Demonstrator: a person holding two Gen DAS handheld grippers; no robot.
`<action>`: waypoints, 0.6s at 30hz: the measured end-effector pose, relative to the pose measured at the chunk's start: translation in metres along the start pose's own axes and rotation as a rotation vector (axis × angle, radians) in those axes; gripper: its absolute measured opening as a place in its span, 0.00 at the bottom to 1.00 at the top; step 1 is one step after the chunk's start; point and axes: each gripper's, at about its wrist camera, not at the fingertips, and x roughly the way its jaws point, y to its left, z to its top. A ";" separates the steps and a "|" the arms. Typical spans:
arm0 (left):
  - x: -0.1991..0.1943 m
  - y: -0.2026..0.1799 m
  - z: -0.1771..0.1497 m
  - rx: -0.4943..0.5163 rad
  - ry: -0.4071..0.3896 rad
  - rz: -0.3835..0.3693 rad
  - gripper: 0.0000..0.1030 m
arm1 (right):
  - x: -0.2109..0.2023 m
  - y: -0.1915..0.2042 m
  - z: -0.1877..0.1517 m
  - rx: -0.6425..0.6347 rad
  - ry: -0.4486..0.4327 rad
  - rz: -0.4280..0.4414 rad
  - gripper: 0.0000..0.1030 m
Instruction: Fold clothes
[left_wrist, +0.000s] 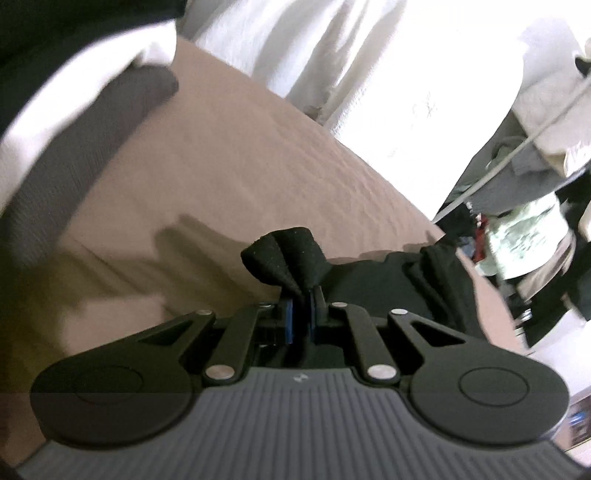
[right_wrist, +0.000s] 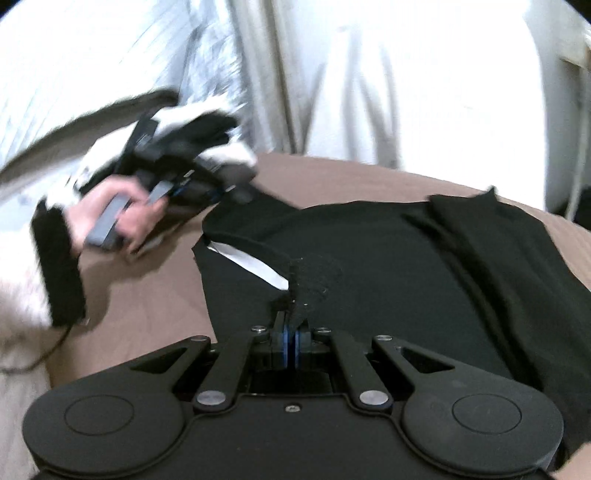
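Observation:
A black garment (right_wrist: 388, 266) lies spread on a tan bed cover (right_wrist: 147, 295), with a white label (right_wrist: 255, 267) showing at its neck opening. My right gripper (right_wrist: 291, 326) is shut on the garment's edge near the neck. My left gripper (left_wrist: 301, 295) is shut on a bunched black corner of the same garment (left_wrist: 284, 254), held a little above the cover. In the right wrist view the left gripper (right_wrist: 225, 194) shows at the left, gripped by a hand, pinching the garment's far left corner. The rest of the garment (left_wrist: 406, 280) trails to the right.
White curtains (right_wrist: 369, 92) hang behind the bed. A grey pillow or blanket (left_wrist: 92, 147) lies at the bed's left end. Cluttered clothes and bags (left_wrist: 524, 229) sit past the bed's right edge. A dark cable (right_wrist: 40, 354) runs over the cover at the left.

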 end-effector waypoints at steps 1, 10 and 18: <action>0.001 -0.002 -0.001 0.006 -0.006 0.007 0.07 | -0.001 -0.006 0.000 0.020 -0.006 -0.003 0.03; 0.005 -0.010 -0.011 0.023 -0.019 0.065 0.07 | -0.008 -0.014 -0.009 0.005 -0.024 -0.004 0.03; -0.009 -0.066 -0.013 0.066 0.009 -0.064 0.07 | -0.016 -0.046 -0.011 0.032 -0.017 -0.109 0.02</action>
